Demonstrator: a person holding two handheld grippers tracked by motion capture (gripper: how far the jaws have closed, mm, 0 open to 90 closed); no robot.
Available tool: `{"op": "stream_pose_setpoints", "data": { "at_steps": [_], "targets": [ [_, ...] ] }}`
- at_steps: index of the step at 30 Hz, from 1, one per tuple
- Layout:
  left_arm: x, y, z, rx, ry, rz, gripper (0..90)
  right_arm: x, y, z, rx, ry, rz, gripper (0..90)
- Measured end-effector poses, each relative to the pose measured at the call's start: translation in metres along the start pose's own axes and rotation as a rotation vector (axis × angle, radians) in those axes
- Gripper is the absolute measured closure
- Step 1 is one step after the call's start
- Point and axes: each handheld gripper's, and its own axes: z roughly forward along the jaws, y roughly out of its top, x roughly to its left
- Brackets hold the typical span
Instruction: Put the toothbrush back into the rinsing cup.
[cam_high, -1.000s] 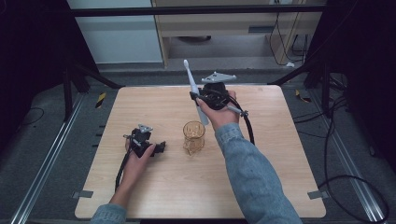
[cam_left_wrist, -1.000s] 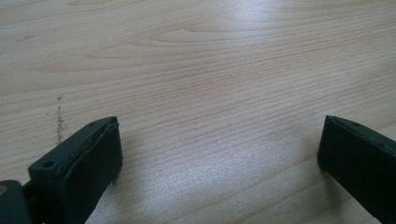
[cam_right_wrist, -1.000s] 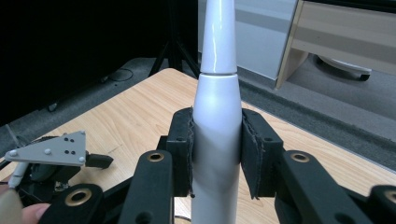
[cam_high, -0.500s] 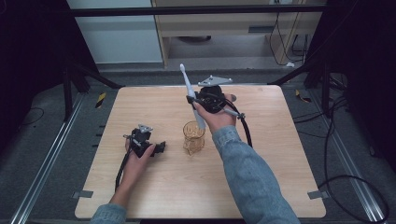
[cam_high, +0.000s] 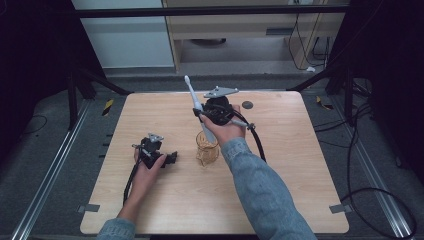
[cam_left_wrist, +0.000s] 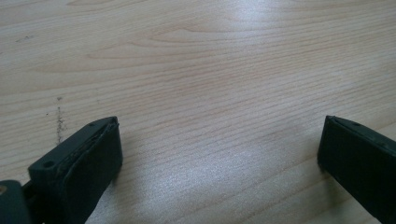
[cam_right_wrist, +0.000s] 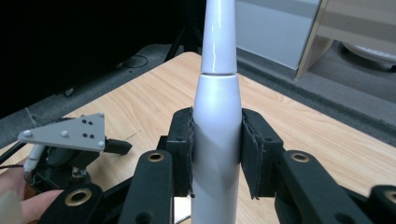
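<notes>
Right gripper (cam_high: 200, 114) clamped on electric toothbrush (cam_high: 199, 107), handle end just above glass cup (cam_high: 207, 148) (long axis near upright); left gripper (cam_left_wrist: 219, 154) wide, empty.

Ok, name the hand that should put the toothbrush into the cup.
Right. The right gripper is already clamped on the toothbrush, with its lower end just above the amber cup. The left gripper rests open on the table, off to the cup's side.

counts: 1 toothbrush, 1 cup, 2 grippers, 1 table
one electric toothbrush (cam_high: 199, 107) between the right gripper (cam_high: 216, 111) pads, one amber glass cup (cam_high: 207, 148) just below it, left gripper (cam_high: 156, 152) well apart, one wooden table (cam_high: 280, 190).
</notes>
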Motion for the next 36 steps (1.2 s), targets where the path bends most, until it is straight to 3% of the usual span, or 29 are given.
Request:
{"op": "stream_pose_setpoints", "data": {
  "at_steps": [17, 36],
  "targets": [
    [0.000, 0.000, 0.000, 0.003, -0.001, 0.002, 0.0, 0.001, -0.024, 0.018, 0.067, 0.007, -0.004, 67.0],
    [0.000, 0.000, 0.000, 0.004, 0.000, 0.003, 0.0, -0.001, -0.043, 0.027, 0.116, 0.014, 0.000, 66.9]
  ]
}}
